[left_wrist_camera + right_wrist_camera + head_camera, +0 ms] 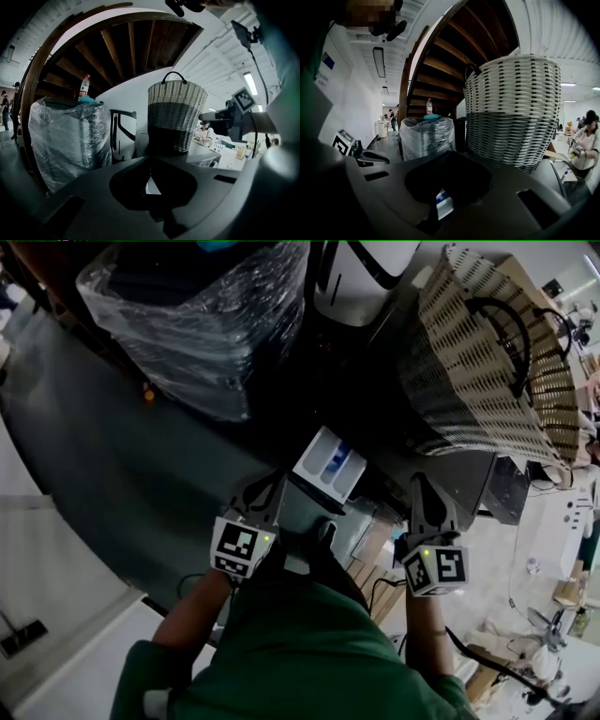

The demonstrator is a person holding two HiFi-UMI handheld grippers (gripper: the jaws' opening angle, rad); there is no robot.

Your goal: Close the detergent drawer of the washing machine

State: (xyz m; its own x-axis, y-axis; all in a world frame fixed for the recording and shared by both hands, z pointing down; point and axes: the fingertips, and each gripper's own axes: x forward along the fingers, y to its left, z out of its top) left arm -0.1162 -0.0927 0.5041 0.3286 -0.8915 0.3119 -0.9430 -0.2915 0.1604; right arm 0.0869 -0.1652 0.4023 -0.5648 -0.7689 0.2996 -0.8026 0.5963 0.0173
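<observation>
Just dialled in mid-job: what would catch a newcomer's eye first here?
The white detergent drawer with blue compartments stands pulled out at the head view's centre, between the left gripper and the right gripper. At upper right looms a big two-tone woven basket with dark handles. At upper left sits a bulky stack wrapped in clear plastic film.

The head camera looked steeply down from above onto the left hand-held gripper [265,491] and the right hand-held gripper [424,493]. Each gripper camera sat low, close behind its own jaws, facing outward. All three views shared the far woven basket [487,362] and plastic-wrapped stack [202,320].
</observation>
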